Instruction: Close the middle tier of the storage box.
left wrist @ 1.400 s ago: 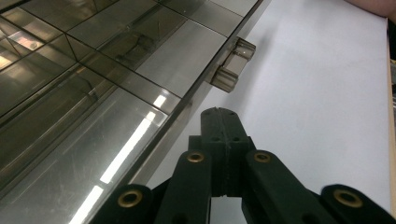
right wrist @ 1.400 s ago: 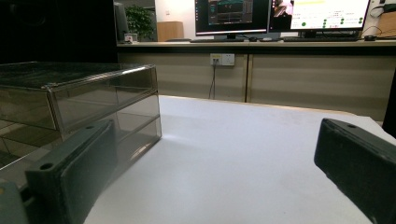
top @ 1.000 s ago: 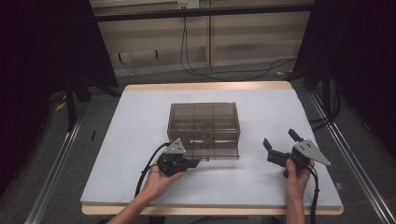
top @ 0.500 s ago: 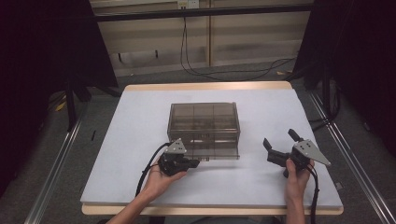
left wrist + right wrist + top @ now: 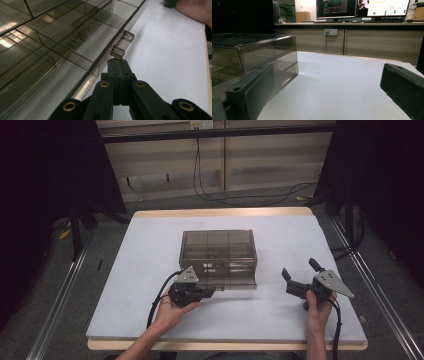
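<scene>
A smoky see-through drawer box (image 5: 218, 254) stands in the middle of the white table (image 5: 140, 270). My left gripper (image 5: 212, 292) lies at the box's near front, its jaws shut together. In the left gripper view the left gripper's tip (image 5: 117, 62) touches the underside of a small clear drawer handle (image 5: 123, 45) on the box (image 5: 62, 37); whether it pinches the handle I cannot tell. My right gripper (image 5: 299, 268) rests on the table to the right of the box, open and holding nothing. In the right gripper view the right gripper (image 5: 327, 90) points past the box's corner (image 5: 287, 57).
The table's wooden edge (image 5: 225, 212) runs along the far side, with cables (image 5: 260, 197) on the floor behind. Dark stands (image 5: 75, 225) flank the table. Monitors (image 5: 362, 8) sit on a counter beyond. The other hand (image 5: 192, 10) shows at the top right of the left gripper view.
</scene>
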`<state>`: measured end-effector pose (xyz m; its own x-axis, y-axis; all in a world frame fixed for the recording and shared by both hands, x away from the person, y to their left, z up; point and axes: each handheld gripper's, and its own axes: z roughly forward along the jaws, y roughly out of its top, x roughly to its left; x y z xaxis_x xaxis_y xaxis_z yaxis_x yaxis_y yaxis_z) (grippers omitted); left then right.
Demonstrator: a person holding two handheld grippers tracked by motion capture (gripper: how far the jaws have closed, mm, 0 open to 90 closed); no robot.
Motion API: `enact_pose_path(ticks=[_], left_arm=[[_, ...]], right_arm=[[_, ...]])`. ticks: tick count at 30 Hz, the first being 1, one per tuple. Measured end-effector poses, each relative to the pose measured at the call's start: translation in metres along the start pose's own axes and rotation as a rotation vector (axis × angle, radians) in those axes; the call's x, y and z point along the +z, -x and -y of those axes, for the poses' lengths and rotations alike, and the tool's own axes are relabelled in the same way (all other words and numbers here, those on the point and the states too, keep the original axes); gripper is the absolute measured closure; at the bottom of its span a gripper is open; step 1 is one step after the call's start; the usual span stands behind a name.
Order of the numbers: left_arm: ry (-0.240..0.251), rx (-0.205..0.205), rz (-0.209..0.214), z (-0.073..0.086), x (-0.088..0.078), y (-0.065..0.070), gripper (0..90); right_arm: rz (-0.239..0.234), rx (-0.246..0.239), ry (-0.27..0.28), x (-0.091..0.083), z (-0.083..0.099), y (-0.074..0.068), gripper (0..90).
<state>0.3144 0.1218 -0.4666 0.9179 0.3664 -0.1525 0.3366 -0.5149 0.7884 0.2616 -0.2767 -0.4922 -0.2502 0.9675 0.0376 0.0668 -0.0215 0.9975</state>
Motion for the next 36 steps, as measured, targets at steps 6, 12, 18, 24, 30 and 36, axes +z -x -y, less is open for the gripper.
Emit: enact_pose_path(ticks=[6, 12, 18, 24, 30, 36], left_arm=[[0.014, -0.01, 0.002, -0.0002, 0.0014, -0.0018, 90.0], [0.008, -0.01, 0.0, -0.0008, 0.0005, -0.0032, 90.0], [0.014, -0.016, -0.007, -0.0009, 0.0002, -0.0048, 90.0], [0.03, -0.027, -0.003, -0.0005, 0.0002, -0.0066, 90.0], [0.03, -0.031, -0.01, -0.0008, 0.0001, -0.0075, 90.0], [0.023, -0.029, -0.024, -0.0033, -0.001, -0.0083, 90.0]], right_arm=[[-0.001, 0.001, 0.0, -0.0001, 0.0, -0.0003, 0.0], [0.001, -0.001, 0.0, -0.0001, 0.0, -0.0002, 0.0], [0.002, -0.002, 0.0, -0.0002, 0.0, -0.0003, 0.0], [-0.001, 0.001, 0.0, -0.0002, 0.0, -0.0003, 0.0], [0.0, -0.001, 0.001, -0.0001, 0.0, -0.0001, 0.0], [-0.001, 0.0, 0.0, 0.0, 0.0, -0.0001, 0.0]])
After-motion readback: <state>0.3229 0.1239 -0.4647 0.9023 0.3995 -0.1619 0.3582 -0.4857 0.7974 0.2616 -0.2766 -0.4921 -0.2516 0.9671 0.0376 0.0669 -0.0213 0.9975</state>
